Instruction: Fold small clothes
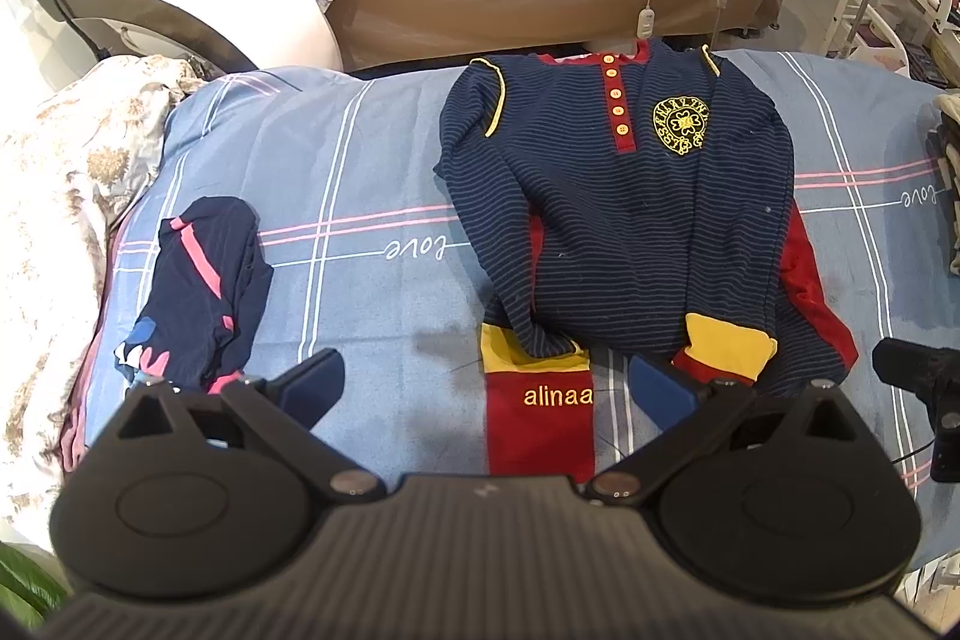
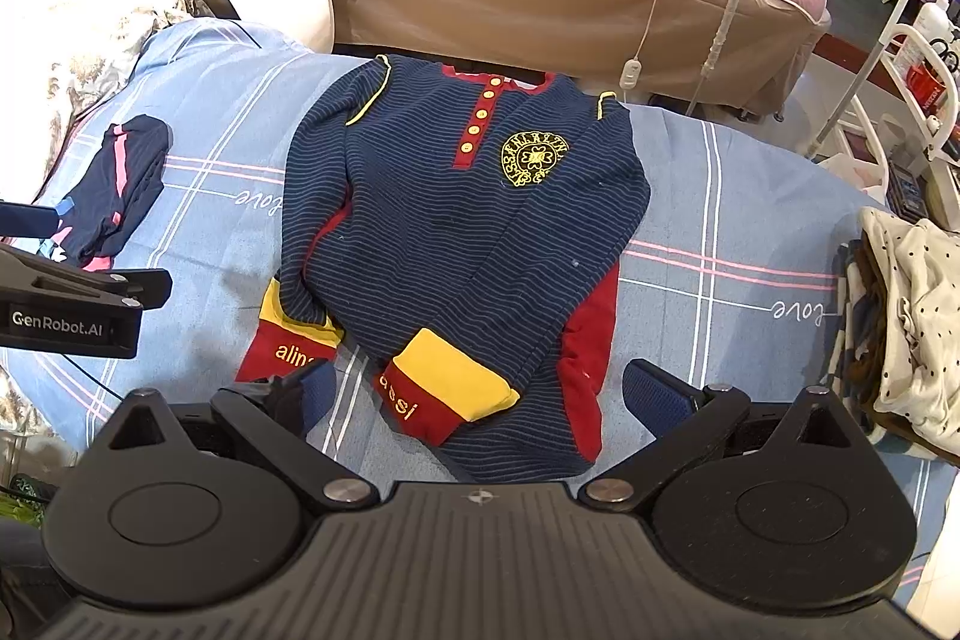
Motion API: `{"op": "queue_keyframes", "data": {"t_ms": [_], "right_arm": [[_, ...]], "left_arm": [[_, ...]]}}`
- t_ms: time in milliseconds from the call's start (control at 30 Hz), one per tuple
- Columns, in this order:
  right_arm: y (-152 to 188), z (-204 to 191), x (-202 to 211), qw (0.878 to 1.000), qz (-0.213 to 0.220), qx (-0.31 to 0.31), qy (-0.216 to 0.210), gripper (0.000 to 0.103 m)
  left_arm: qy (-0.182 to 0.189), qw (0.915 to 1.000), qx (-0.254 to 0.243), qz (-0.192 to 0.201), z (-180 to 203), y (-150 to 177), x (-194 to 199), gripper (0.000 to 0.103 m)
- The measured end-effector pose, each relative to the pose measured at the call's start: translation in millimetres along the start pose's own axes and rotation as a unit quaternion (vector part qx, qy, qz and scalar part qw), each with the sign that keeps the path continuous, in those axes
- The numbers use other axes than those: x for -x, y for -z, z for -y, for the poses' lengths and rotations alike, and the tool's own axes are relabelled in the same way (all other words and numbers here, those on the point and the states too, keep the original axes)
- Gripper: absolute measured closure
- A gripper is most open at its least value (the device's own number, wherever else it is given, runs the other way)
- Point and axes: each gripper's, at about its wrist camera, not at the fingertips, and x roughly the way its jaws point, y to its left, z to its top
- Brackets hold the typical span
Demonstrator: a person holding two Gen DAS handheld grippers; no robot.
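- Striped romper point(image 1: 630, 220) lies flat, face up, on the plaid sheet point(image 1: 372, 172) over the bench; collar on the far side, legs toward us.
- Both sleeves lie folded in over the body; yellow cuff point(image 2: 450, 370) sits low on the front, nearest our tools.
- Left tool point(image 1: 486, 376) released, jaws wide, nothing between them; it hovers just short of the red "alinaa" leg end point(image 1: 540, 400).
- Right tool point(image 2: 474, 394) also released and empty, jaws straddling the yellow cuff and the lower hem from above; we cannot tell if the pads touch cloth.
- Handling, our guess: soft knit, light, limp, no stiffness; it should drape and bunch if pulled from one point, and the sheet may drag along with it.
- Best hold, we judge: pinch both leg ends at once, one per tool, catching all layers, then carry them toward the collar.
- Folded dark garment point(image 1: 198, 292) with pink stripes lies well apart to the left; a pile of clothes point(image 2: 906, 316) sits at the right edge.
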Motion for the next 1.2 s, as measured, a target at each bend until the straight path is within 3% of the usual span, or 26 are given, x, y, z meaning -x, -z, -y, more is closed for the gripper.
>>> {"op": "queue_keyframes", "data": {"t_ms": [1200], "right_arm": [[-1.0, -3.3, -1.5, 1.0, -0.003, 0.006, -0.001, 0.0]], "left_arm": [[-0.002, 1.0, 0.001, -0.001, -1.7, 1.4, -0.9, 0.0]]}}
